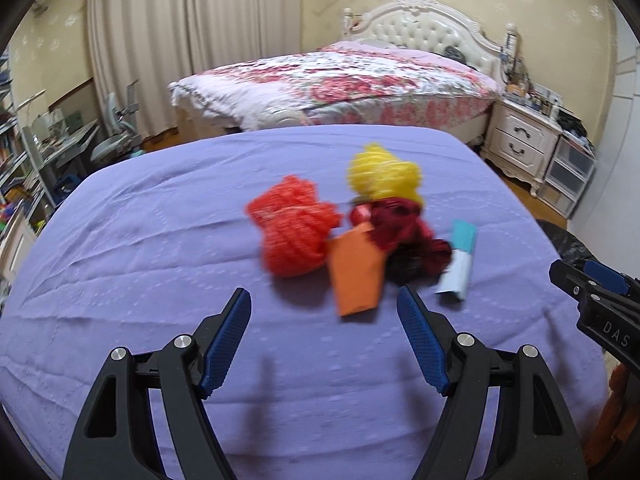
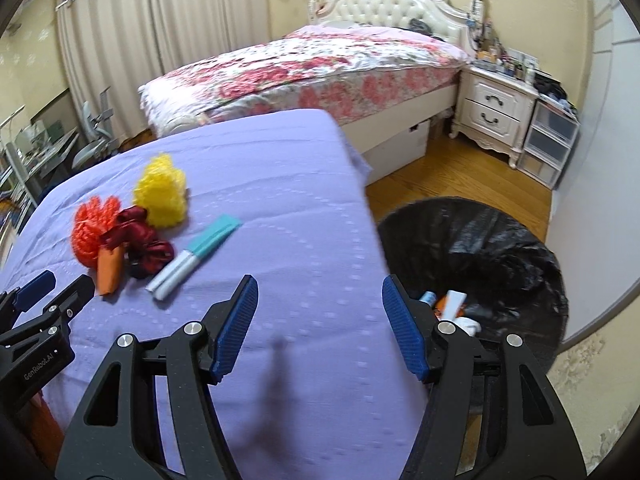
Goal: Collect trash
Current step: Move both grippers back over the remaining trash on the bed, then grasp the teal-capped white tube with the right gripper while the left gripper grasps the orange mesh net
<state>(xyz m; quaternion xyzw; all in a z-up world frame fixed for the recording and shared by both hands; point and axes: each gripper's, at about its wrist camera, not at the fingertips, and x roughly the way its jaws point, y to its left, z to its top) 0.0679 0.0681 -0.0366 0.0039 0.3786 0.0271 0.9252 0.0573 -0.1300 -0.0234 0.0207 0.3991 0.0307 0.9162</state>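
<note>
We find both grippers held over a table covered with a lilac cloth [image 1: 132, 248], in a bedroom. The left gripper [image 1: 324, 312] has its jaws standing well apart with nothing between the blue pads; only bare cloth lies under the gap. The right gripper [image 2: 318, 300] likewise has its jaws parted and empty, its right finger reaching past the table edge, over the bin. The trash lies in a loose cluster on the cloth, ahead of the left gripper and to the left of the right one. We note an orange-red mesh puff [image 1: 290, 230], a yellow mesh puff [image 1: 384, 178] behind it, a dark red crumpled wrapper [image 1: 400, 226] between and in front of them, and an orange paper piece [image 1: 358, 276] nearest the left gripper, its upper end touching the wrapper. A teal-and-white carton [image 2: 192, 254], long and narrow, lies flat just to the right of the cluster, slightly apart from the wrapper. None of these items touches either gripper. In the left wrist view the items are blurred, so we cannot make out finer detail. Beside the table's right edge, on a wooden floor [image 2: 472, 176], stands a bin lined with a black bag [image 2: 480, 248]; a few pieces lie at its bottom, white and orange among them, partly hidden behind the right gripper's finger. Beyond the table we record a bed with a floral cover [image 2: 304, 68] and a white nightstand [image 2: 492, 108] beside it.
</note>
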